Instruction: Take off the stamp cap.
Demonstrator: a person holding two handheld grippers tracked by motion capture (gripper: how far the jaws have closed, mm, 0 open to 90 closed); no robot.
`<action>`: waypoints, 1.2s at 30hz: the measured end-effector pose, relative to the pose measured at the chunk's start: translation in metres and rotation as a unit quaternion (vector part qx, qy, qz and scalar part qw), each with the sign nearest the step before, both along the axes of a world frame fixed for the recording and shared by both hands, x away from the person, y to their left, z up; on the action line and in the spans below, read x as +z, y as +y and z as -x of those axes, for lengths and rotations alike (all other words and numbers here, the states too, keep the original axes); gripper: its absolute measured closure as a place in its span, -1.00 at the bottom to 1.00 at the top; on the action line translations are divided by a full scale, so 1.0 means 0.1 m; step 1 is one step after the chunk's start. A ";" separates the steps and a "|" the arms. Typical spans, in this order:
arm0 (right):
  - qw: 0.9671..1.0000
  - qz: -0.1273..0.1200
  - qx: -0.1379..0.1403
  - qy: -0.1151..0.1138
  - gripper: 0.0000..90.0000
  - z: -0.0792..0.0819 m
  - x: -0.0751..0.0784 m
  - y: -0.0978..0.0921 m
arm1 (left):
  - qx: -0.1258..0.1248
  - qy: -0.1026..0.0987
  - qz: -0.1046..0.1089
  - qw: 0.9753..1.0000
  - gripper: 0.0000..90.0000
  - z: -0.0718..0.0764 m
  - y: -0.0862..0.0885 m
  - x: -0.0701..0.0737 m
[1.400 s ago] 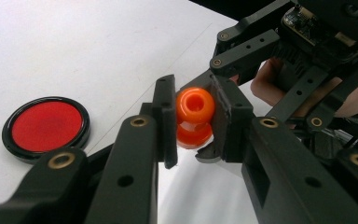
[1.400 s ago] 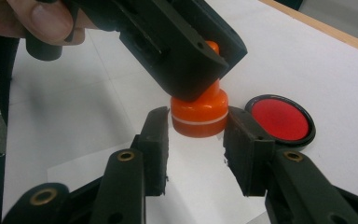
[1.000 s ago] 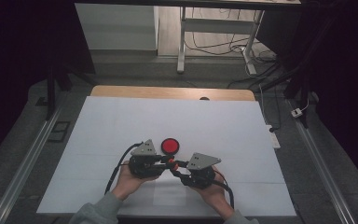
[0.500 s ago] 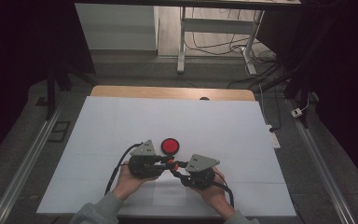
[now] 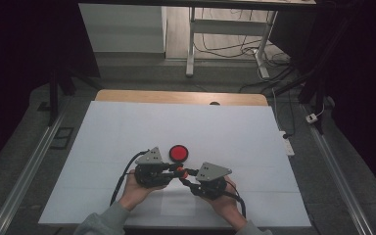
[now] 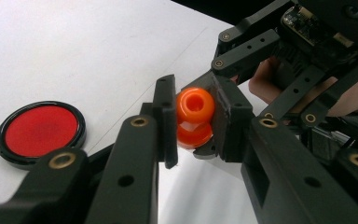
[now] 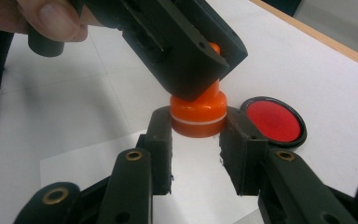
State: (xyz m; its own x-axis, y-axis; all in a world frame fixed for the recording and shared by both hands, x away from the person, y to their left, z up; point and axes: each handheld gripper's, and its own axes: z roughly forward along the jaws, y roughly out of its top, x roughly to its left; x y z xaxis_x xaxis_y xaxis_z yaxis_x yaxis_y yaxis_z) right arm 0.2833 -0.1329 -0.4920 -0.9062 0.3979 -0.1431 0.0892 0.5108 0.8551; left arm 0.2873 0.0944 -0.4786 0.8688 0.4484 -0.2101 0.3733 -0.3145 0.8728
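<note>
A small orange piece with a round knob (image 6: pixel 195 105) and a wider base ringed by a white line (image 7: pixel 198 116) is held just above the white table, in front of the person. My left gripper (image 6: pixel 196 116) is shut on the knob. My right gripper (image 7: pixel 198 135) has its jaws pressed on either side of the base. In the high view the two grippers meet tip to tip at the orange piece (image 5: pixel 180 172), left gripper (image 5: pixel 175 171) on the left, right gripper (image 5: pixel 185 176) on the right. A red disc with a black rim (image 5: pixel 178 153) lies flat just behind them.
The white table surface (image 5: pixel 127 127) stretches wide on all sides, with a wooden edge (image 5: pixel 181 97) at the far end. The red disc (image 6: pixel 39 130) (image 7: pixel 274 120) lies close to the jaws. Cables trail from both grippers toward the person.
Both grippers stay joined at the orange piece; the hands have shifted only slightly and the red disc has not moved.
</note>
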 end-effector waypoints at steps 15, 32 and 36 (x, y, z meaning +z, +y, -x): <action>1.000 -0.003 0.003 -0.001 0.44 0.01 0.01 -0.01 | -0.001 -0.002 0.003 1.000 0.61 0.01 0.01 0.01; 1.000 -0.008 0.002 0.000 0.44 0.01 0.00 -0.02 | 0.001 0.000 0.005 1.000 0.61 0.01 0.00 0.00; 1.000 -0.006 0.003 0.000 0.44 0.01 -0.01 -0.02 | 0.000 0.003 0.005 1.000 0.61 0.01 0.00 -0.01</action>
